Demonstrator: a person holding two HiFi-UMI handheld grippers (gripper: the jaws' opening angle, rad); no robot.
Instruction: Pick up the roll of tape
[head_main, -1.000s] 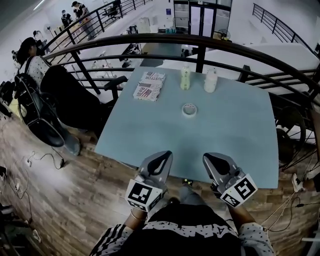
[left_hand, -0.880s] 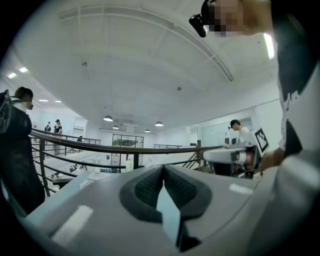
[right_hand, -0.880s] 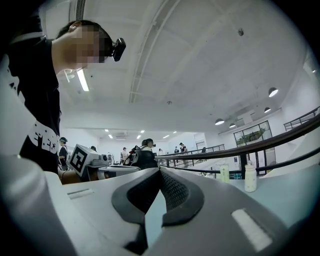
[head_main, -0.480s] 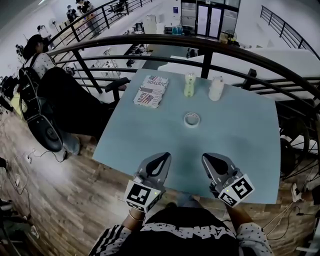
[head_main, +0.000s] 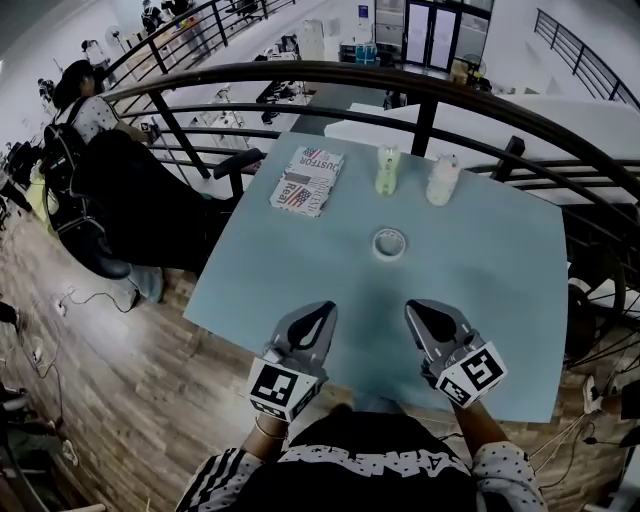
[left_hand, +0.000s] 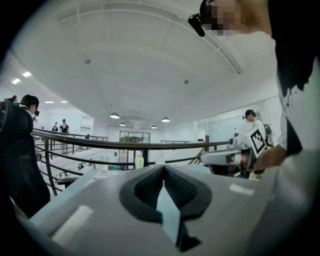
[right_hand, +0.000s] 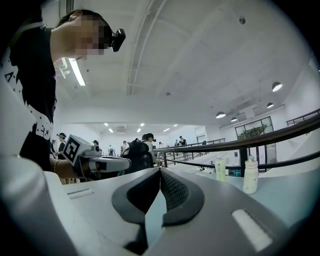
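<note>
A small pale roll of tape (head_main: 389, 242) lies flat near the middle of the light blue table (head_main: 300, 270). Both grippers hover over the table's near edge, well short of the roll. My left gripper (head_main: 325, 309) is shut with its tips together and nothing between them; the same shows in the left gripper view (left_hand: 163, 167). My right gripper (head_main: 413, 308) is shut and empty too, its tips meeting in the right gripper view (right_hand: 159, 170). The roll lies ahead of the gap between the two grippers and is hidden in both gripper views.
A printed packet (head_main: 307, 181) lies at the table's far left. A green bottle (head_main: 387, 170) and a white bottle (head_main: 441, 179) stand at the far edge, just before a dark railing (head_main: 420, 85). A person sits at a chair (head_main: 110, 180) left of the table.
Both grippers have moved forward over the table's near edge, so the roll of tape lies closer to them. Both have stayed shut.
</note>
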